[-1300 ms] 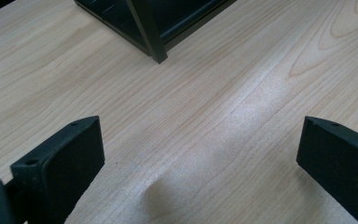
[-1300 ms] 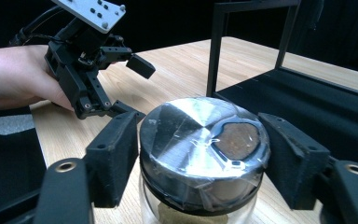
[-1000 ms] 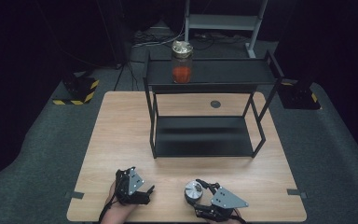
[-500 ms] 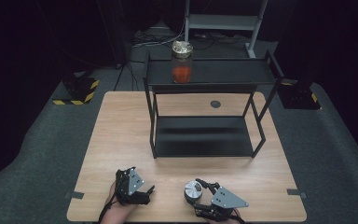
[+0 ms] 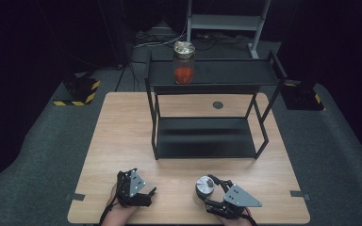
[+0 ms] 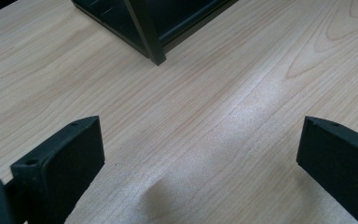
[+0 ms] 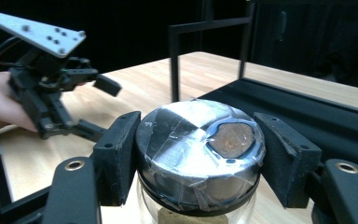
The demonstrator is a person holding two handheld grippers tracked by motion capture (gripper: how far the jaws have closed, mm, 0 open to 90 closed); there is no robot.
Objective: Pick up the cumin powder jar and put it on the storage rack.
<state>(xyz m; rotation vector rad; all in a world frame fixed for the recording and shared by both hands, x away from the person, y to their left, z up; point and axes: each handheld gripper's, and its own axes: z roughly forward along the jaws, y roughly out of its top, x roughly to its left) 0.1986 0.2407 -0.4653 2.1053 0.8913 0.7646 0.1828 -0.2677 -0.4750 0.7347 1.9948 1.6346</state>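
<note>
Both grippers are black with blocky jaws, brass-ringed screw holes, and a grey triangular plate [image 5: 243, 196] on top.

Left gripper view: the left gripper [image 6: 198, 154] looked down on a pale wooden table [image 6: 242, 88], its two black jaws standing wide apart at the lower corners with only bare wood between them. A corner leg of a black metal rack [image 6: 144, 30] stood on the table beyond.

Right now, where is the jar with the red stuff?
In the high view, the jar with red stuff stands on the black rack's top shelf, towards its left end.
</note>
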